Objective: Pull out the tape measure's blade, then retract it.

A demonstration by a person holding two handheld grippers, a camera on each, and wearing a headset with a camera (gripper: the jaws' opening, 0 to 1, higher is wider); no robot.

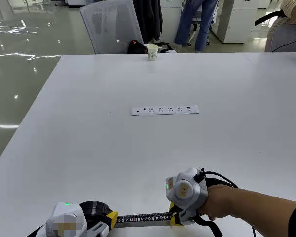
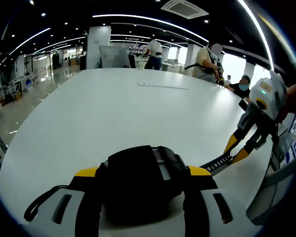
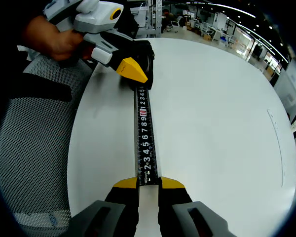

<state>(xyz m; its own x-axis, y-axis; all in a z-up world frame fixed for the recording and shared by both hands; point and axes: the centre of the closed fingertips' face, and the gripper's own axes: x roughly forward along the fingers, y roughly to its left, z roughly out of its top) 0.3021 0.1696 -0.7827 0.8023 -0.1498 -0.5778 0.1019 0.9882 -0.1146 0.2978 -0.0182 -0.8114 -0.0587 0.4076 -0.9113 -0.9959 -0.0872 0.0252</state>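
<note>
Worktop (image 1: 89, 148): white and flat, seen from its near edge in the head view.
Tape measure case (image 2: 138, 177): black; sits at the near edge of the worktop, toward the near left corner, between the jaws of the left gripper.
Left gripper (image 2: 143, 173): jaws clamped on the tape measure case, one yellow-tipped finger against each side. A green lamp is lit on its housing in the head view.
Blade (image 3: 143, 133): drawn partway out of the case; runs straight along the near edge of the worktop from the case to the right gripper. Its black face with white numerals is turned up, with one numeral block in red near mid-span. Whether the blade rests on the worktop or hangs just above it cannot be told.
Right gripper (image 3: 149, 183): jaws closed together on the free end of the blade, yellow tips touching it on both sides. It is held by a hand (image 1: 219, 200) near the near edge, right of the case.
Power strip (image 1: 164, 109): white; lies flat near the centre of the worktop, well apart from both grippers.
Paper cup (image 1: 152, 52): stands upright at the far edge.
Chair (image 1: 111, 27): grey mesh back; stands just beyond the far edge, left of the paper cup.
</note>
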